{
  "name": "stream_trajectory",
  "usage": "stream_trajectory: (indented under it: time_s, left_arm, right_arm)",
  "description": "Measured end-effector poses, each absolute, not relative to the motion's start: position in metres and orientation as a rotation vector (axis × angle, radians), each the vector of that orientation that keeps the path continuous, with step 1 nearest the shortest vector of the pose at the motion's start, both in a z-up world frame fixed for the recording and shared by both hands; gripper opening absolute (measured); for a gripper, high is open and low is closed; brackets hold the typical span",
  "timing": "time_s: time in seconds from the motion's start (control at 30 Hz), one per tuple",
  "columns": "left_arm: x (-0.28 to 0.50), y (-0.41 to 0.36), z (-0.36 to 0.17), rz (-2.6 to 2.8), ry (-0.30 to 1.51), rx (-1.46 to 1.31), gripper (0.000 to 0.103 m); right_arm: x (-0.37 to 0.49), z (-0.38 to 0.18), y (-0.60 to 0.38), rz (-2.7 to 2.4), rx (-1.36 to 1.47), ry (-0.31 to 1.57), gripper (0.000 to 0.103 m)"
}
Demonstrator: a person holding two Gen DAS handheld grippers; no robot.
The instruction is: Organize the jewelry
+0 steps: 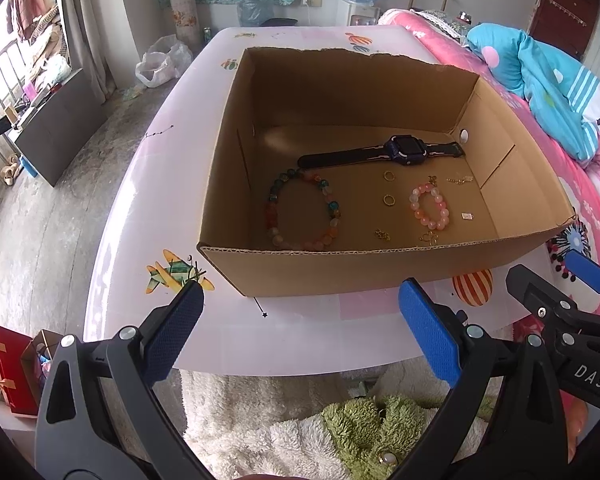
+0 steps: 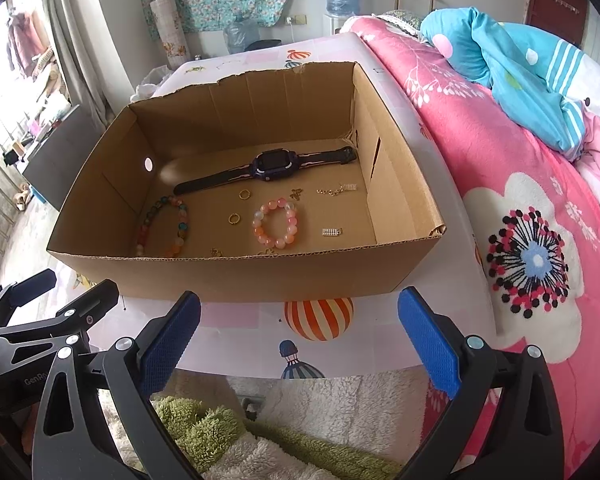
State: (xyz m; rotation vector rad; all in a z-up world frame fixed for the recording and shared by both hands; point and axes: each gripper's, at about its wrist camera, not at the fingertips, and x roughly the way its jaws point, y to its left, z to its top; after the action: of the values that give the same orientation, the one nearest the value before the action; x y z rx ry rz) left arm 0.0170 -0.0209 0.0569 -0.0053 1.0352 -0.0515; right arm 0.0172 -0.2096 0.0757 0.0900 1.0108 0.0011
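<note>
An open cardboard box (image 1: 380,266) (image 2: 240,276) stands on the pale table. On its floor lie a dark smartwatch (image 1: 406,150) (image 2: 274,166), a multicoloured bead bracelet (image 1: 272,216) (image 2: 180,220), a pink bead bracelet (image 1: 444,208) (image 2: 260,230), two gold rings (image 1: 388,200) (image 2: 234,219) and small gold and silver chain pieces (image 1: 460,180) (image 2: 332,232). My left gripper (image 1: 300,332) is open and empty, near the table's front edge before the box. My right gripper (image 2: 300,332) is open and empty, beside it on the right; it also shows in the left wrist view (image 1: 552,284).
The table (image 1: 132,240) (image 2: 380,340) has a printed pink cloth. A bed with a pink floral cover (image 2: 520,200) and a blue quilt (image 1: 552,84) lies along the right. White and green fluffy fabric (image 1: 320,420) lies below the table edge. Floor and clutter are on the left.
</note>
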Motion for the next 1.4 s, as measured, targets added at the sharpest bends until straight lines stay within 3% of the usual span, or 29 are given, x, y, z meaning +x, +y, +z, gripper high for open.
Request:
stream_trajectory:
  time_s: [1.4]
  left_arm:
    - [0.0181, -0.0236, 0.0535, -0.038, 1.052, -0.005, 0.095]
  right_arm:
    - [0.019, 0.0735, -0.2111, 0.009, 0.091, 1.016, 0.096]
